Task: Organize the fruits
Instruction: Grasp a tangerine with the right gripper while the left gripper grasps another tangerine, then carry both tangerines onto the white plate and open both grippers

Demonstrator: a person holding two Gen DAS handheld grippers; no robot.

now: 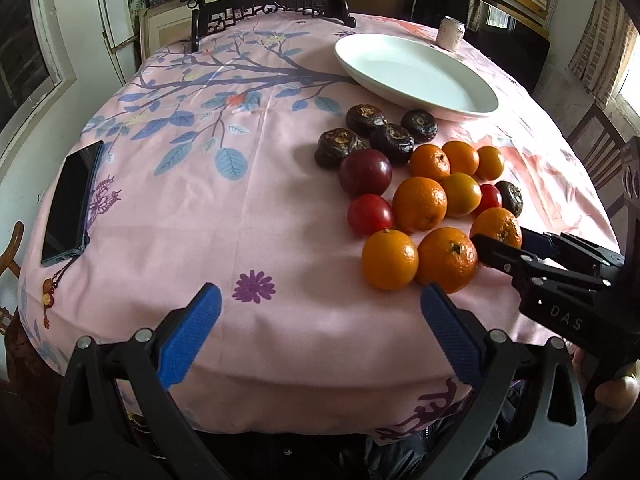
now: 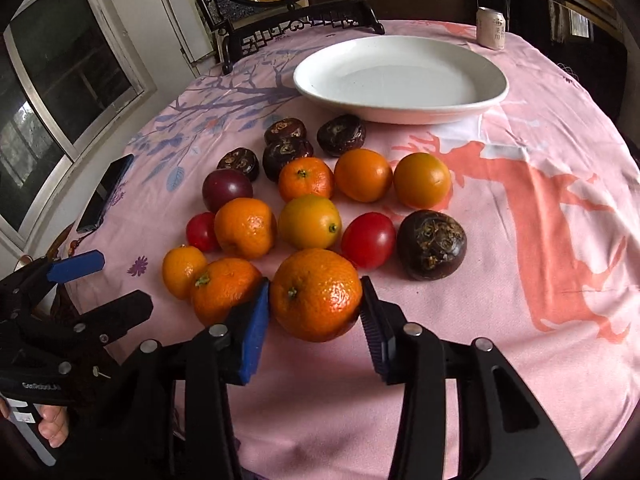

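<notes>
Several oranges, red plums and dark brown wrinkled fruits lie clustered on the pink tablecloth [image 2: 500,320]. A white oval plate [image 2: 400,80] stands behind them, with nothing on it; it also shows in the left wrist view [image 1: 416,72]. My right gripper [image 2: 316,300] has its blue pads against both sides of the nearest large mandarin [image 2: 316,294], which rests on the cloth. In the left wrist view that gripper [image 1: 500,244] reaches the same mandarin [image 1: 498,226] from the right. My left gripper [image 1: 320,300] is open and empty above the table's front edge, left of two oranges [image 1: 390,260].
A dark phone [image 1: 70,204] lies at the table's left edge. A pale drink can [image 2: 491,27] stands at the far right behind the plate. A carved dark chair back [image 2: 296,28] rises at the far side. A large dark fruit [image 2: 432,245] sits right of the cluster.
</notes>
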